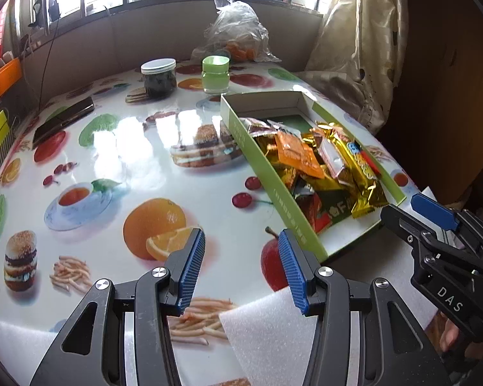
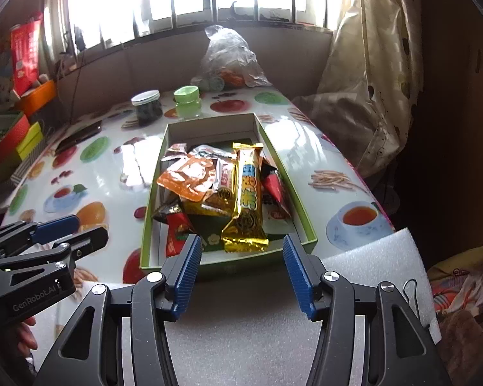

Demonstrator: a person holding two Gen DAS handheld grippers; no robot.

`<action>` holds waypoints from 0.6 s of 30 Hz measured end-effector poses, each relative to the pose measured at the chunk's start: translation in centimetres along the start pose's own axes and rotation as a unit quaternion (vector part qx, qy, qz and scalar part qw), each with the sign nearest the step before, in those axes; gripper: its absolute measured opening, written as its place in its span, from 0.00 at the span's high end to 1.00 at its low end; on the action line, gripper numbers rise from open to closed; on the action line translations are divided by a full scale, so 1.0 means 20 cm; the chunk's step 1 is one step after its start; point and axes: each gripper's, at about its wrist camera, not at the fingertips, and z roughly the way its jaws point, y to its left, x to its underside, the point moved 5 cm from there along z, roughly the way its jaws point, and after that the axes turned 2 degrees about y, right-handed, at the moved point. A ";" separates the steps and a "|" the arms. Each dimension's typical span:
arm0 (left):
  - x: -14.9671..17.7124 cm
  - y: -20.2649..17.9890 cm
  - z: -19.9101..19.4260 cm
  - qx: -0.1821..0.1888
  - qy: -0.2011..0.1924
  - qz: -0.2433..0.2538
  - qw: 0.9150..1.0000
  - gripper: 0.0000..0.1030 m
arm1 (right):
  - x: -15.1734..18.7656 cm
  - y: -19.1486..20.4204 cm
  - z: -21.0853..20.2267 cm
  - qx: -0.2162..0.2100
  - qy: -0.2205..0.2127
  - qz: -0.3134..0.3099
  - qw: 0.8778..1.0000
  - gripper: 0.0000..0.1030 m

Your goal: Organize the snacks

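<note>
i have both claws hanging in front of the snacks with nothing in either. my right claw [image 2: 240,271] is spread wide at the bottom centre of its view, empty, facing the near short wall of the green box [image 2: 228,265]. my left claw [image 1: 241,268] is also wide open and empty, low in its own frame over the table [image 1: 119,167], with the box off to the right of centre.

the snacks sit in a loose heap inside the box, filling its near half; the far end looks mostly bare. the gold bar [image 2: 246,199] lies on top, lengthwise, its crimped end towards me. the orange pouch [image 2: 190,177] rests beside it to the left, overlapping other packets, and a red packet [image 2: 177,236] is tucked low in the near left corner.

i judge all of these light, thin and crinkly. the foil looks slick, so a pinch on a flat face may slide. the gold bar seems stiffest; i would take it across its narrow width near the middle. the orange pouch looks soft and floppy, so its sealed edge is the safer hold. contents may be brittle, so a gentle squeeze suits them.
</note>
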 end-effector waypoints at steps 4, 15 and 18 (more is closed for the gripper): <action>0.08 -0.01 0.02 -0.002 0.013 0.000 1.000 0.52 | 0.08 0.00 0.00 0.010 0.011 -0.003 1.000 0.49; 0.22 -0.06 0.06 0.006 0.034 0.008 0.999 0.52 | 0.22 -0.01 0.06 0.045 0.042 -0.010 0.998 0.47; 0.22 -0.05 0.06 0.005 0.034 0.007 0.999 0.52 | 0.24 0.00 0.08 0.045 0.054 -0.009 0.997 0.47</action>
